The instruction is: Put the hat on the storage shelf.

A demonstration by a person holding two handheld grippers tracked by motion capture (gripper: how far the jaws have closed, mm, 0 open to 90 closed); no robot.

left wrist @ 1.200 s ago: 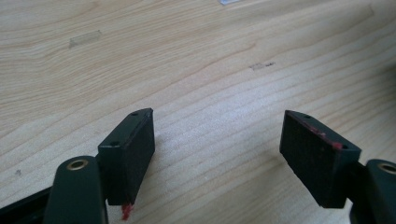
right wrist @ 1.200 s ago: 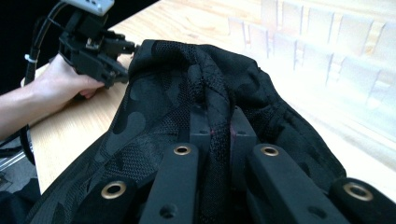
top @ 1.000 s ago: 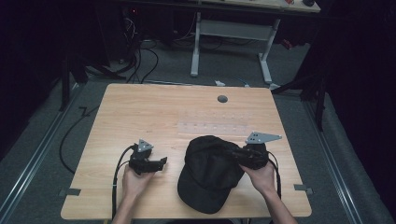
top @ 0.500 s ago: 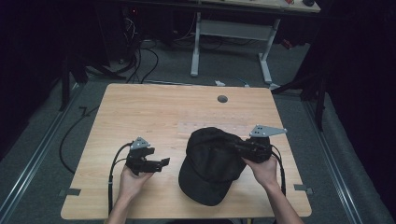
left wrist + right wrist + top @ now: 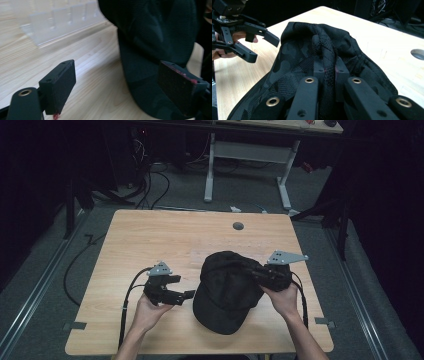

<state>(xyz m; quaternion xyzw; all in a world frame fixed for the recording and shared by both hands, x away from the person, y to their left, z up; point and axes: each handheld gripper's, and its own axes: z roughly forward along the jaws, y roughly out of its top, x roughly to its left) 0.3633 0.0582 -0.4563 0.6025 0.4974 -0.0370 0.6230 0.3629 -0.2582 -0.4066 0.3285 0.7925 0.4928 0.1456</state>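
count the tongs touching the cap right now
1. The right tongs are shut on a fold of the black cap at its right side. The left tongs stand open just left of the cap, jaws having just been opening, nothing between them.

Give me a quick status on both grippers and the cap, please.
Left gripper open, jaws just opened, nothing between them. Right gripper shut on black cap. Cap on table. Nothing in the way.
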